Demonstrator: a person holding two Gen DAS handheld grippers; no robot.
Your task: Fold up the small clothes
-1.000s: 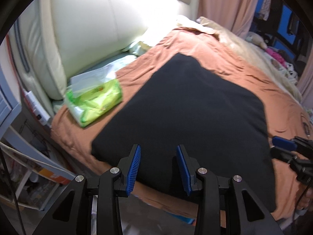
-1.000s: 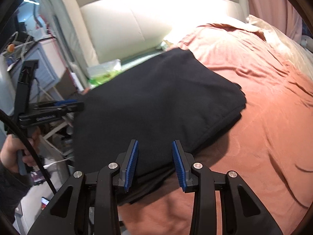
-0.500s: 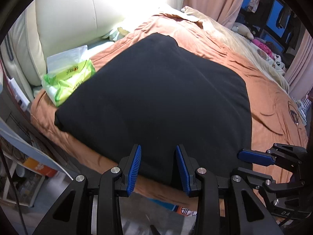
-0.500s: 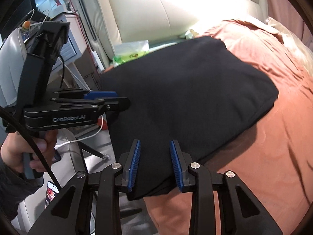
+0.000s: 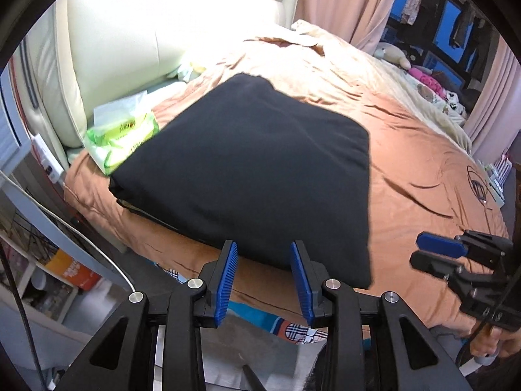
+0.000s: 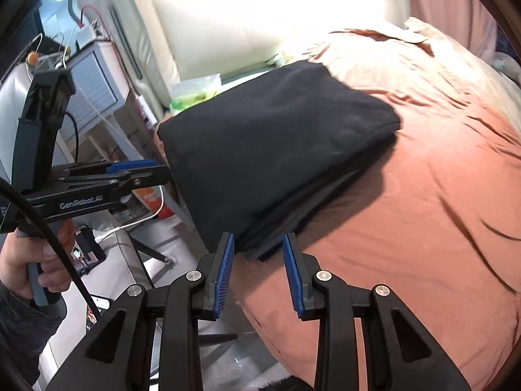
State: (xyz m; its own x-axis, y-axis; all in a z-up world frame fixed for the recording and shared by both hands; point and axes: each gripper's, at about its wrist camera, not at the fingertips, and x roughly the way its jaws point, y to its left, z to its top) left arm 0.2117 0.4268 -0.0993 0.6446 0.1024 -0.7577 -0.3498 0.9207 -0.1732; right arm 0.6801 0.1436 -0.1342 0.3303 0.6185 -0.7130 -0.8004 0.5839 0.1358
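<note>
A black garment [image 5: 254, 163], folded into a thick square, lies on the orange bedspread [image 5: 423, 179] near the bed's corner. My left gripper [image 5: 263, 247] hangs just short of the garment's near edge, jaws apart and nothing between the blue pads. In the right wrist view the garment [image 6: 276, 143] shows stacked layers at its near corner. My right gripper [image 6: 259, 239] is open just in front of that corner and is not touching it. Each gripper shows in the other's view: the right gripper [image 5: 436, 254] over the bedspread, the left gripper [image 6: 140, 171] at the garment's left edge.
A green tissue pack [image 5: 120, 137] lies against the garment's far left side, below the cream padded headboard [image 5: 130, 49]. A bedside cabinet [image 6: 94, 78], cables and a phone [image 6: 88, 251] stand left of the bed. Soft toys [image 5: 423, 78] and pink curtains [image 5: 325, 0] are at the far side.
Both grippers have drawn back from the garment towards the bed's near edge. The garment now sits farther off in both views. The right jaws have narrowed slightly.
</note>
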